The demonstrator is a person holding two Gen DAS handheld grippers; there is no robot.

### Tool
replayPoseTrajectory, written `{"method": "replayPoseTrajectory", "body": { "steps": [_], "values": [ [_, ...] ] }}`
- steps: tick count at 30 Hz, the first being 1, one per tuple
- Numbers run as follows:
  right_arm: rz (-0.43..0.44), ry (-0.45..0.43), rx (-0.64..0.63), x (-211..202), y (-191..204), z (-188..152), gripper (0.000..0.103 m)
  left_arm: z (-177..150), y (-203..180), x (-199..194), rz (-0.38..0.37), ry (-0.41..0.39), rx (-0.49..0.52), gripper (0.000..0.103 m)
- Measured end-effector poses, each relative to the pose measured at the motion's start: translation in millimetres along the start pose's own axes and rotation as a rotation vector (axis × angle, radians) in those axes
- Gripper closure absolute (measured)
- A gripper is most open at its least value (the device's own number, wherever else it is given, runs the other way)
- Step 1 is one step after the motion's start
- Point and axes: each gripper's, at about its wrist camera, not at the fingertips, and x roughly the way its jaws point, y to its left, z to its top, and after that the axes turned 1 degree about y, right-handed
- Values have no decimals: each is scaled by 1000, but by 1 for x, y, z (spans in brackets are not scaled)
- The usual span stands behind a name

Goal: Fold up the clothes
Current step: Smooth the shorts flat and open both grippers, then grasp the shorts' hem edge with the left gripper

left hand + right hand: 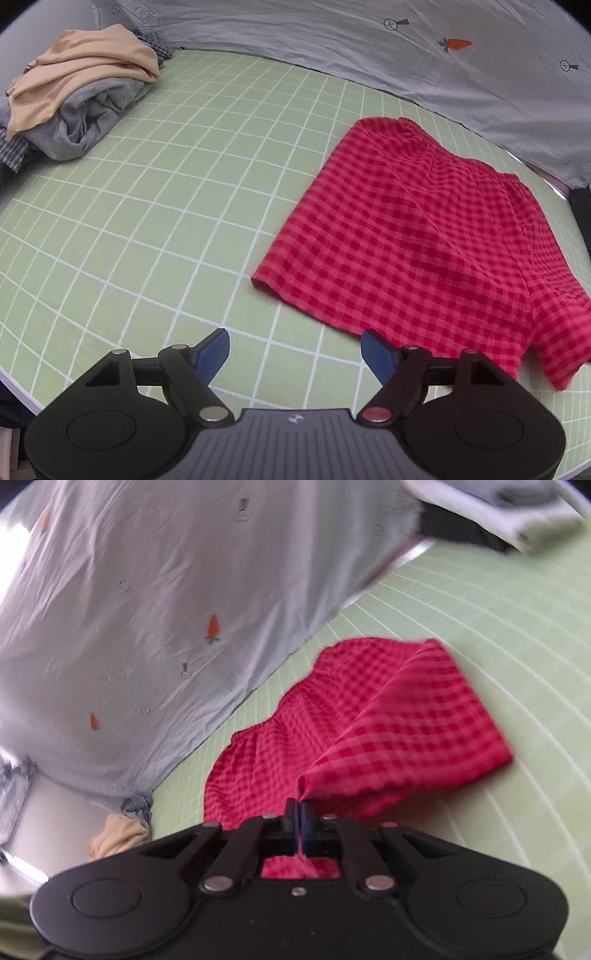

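Red checked shorts [417, 229] lie spread on the green grid mat [177, 206], waistband toward the grey sheet. My left gripper [295, 350] is open and empty, hovering just in front of the near hem of the shorts. In the right wrist view my right gripper [300, 808] is shut on a corner of the red checked shorts [369, 716] and lifts that part up, so a flap of cloth stands folded over the rest. The image there is blurred.
A pile of other clothes, beige [88, 70] on grey [88, 118], sits at the mat's far left. A grey sheet with carrot prints [369, 48] lies along the back edge. Folded white and dark items [498, 513] lie at the far end in the right wrist view.
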Motion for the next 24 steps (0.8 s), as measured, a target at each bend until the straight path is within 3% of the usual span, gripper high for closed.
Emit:
{"method": "replayPoseTrajectory", "body": {
  "steps": [3,4,5,7,13,17,24],
  "values": [
    [-131,81,-51,5,-3,-18,93,-2,-8,2,-18,7,26,24],
    [-149,85,-49,4,-4,-23,87,-2,-11,2,-21,6,37,24],
    [-146,72,-32,0,-6,-27,74,-3,-14,2,-24,5,45,24],
    [-166,31,-17,-6,-9,-29,65,-4,-19,4,-26,10,53,24],
    [-304,-32,-74,-9,-26,-13,65,-9,-28,3,-13,11,55,24],
    [-373,-30,-115,-7,-47,2,65,-12,-33,1,14,1,31,23],
    [-377,5,-165,15,-74,31,65,-17,-43,0,78,-6,-37,23]
  ]
}}
